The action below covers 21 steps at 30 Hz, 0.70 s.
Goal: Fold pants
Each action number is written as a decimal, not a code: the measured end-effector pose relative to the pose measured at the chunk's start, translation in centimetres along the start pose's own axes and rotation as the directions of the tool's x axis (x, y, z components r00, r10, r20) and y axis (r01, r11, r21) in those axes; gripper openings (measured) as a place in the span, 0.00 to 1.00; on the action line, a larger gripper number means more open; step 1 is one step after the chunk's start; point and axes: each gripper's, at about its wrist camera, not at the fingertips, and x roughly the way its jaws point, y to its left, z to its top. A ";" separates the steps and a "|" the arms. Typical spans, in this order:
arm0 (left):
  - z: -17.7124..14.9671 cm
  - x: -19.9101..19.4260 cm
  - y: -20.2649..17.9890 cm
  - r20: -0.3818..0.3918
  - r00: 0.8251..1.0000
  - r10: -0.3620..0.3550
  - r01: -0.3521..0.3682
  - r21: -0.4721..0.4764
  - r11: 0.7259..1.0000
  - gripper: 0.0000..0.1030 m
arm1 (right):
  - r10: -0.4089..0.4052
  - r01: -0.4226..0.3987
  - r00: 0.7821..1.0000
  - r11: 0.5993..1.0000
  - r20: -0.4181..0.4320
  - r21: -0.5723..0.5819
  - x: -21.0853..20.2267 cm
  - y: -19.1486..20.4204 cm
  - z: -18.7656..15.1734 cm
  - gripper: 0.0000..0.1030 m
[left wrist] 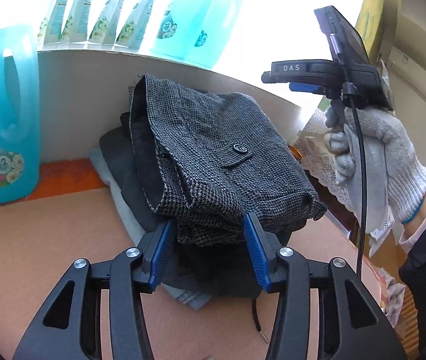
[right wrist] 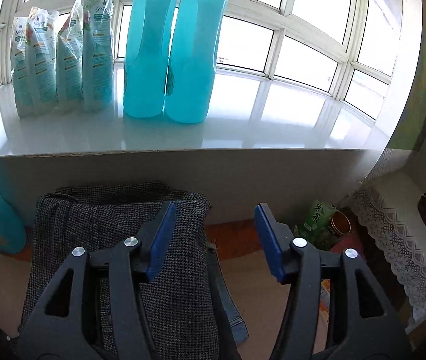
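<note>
grey houndstooth pants, turquoise bottles

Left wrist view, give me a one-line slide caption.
Left gripper jaws open around folded tweed pants atop a clothes stack.

A home: detergent bottles on a windowsill (lace cloth nearby).
</note>
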 end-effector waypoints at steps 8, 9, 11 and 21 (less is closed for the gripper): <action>-0.5 -3.1 0.8 0.002 0.997 0.078 -0.078 0.012 0.997 0.45 | 0.075 -0.076 0.997 0.996 0.011 0.046 -5.3 -0.5 -5.2 0.57; -0.4 -3.4 0.9 0.003 0.996 0.087 -0.087 0.014 0.996 0.45 | 0.079 -0.080 0.997 0.995 0.014 0.063 -6.0 -0.8 -5.8 0.57; -0.6 -4.4 0.6 0.004 0.995 0.103 -0.103 0.021 0.994 0.45 | 0.104 -0.105 0.994 0.990 0.015 0.099 -7.0 -1.2 -6.9 0.57; -1.4 -9.1 -2.5 0.055 0.986 0.160 -0.165 0.103 0.981 0.52 | 0.140 -0.149 0.988 0.973 0.065 0.173 -14.9 -3.0 -13.0 0.65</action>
